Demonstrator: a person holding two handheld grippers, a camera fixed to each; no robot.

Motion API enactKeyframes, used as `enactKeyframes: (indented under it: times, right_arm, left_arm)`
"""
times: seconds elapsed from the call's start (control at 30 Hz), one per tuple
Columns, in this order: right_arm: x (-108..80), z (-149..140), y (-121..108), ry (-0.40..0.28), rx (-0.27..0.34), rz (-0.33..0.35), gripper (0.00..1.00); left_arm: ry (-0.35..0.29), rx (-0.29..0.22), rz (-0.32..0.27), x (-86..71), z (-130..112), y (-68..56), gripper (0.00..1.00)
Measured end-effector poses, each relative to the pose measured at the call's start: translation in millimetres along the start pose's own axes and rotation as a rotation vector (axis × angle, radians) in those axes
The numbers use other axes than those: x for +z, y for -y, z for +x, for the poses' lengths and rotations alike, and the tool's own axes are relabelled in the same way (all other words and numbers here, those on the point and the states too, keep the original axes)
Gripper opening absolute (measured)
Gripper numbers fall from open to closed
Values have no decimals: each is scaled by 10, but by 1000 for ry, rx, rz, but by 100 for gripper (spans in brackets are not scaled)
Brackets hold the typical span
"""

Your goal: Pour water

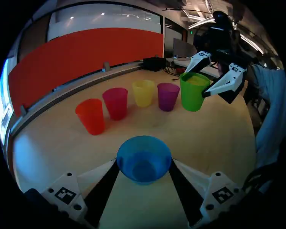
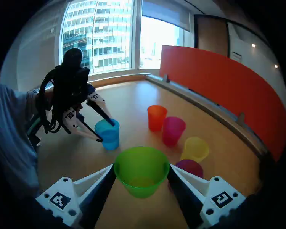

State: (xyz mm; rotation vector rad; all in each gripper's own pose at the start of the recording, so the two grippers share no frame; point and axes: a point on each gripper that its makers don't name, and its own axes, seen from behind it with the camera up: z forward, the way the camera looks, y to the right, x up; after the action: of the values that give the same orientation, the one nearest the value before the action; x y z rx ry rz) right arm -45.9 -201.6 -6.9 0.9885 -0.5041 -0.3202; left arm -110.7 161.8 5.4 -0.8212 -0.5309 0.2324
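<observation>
Left tool (image 1: 143,164), bearing square markers (image 1: 65,194), clamps blue cup (image 1: 143,173).

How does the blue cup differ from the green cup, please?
The blue cup is held by the left gripper, the green cup by the right gripper. The blue cup has no other cup near it; the green cup is close beside the purple cup. Both are upright, translucent tumblers.

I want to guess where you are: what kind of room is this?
Probably an office in a city high-rise: large windows face tall buildings, a long wooden table carries an orange divider panel, and strip lights line the ceiling.
</observation>
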Motion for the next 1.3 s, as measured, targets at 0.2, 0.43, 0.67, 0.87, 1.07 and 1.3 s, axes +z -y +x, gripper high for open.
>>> enactKeyframes:
  times: [0.2,0.43,0.67,0.87,1.07,1.3]
  right_arm:
    - [12,-6,14,-1,-3,0,93]
    - [83,-85,35,1,-4,-1,93]
    - [188,-225,51,15,-10,-2,93]
    - [281,-346,28,27,-17,-17,93]
    - [363,-425,21,31,-12,-24,93]
    - [429,-492,21,37,-5,-25,93]
  left_arm:
    - [14,11,12,-8,-51,17,95]
    - [19,-7,27,-50,-110,33,96]
    - [11,-32,36,-139,-165,38,95]
    - [15,-22,49,-218,-221,35,95]
    - [7,-19,56,-291,-213,25,95]
    - [-1,-23,54,-344,-201,7,95]
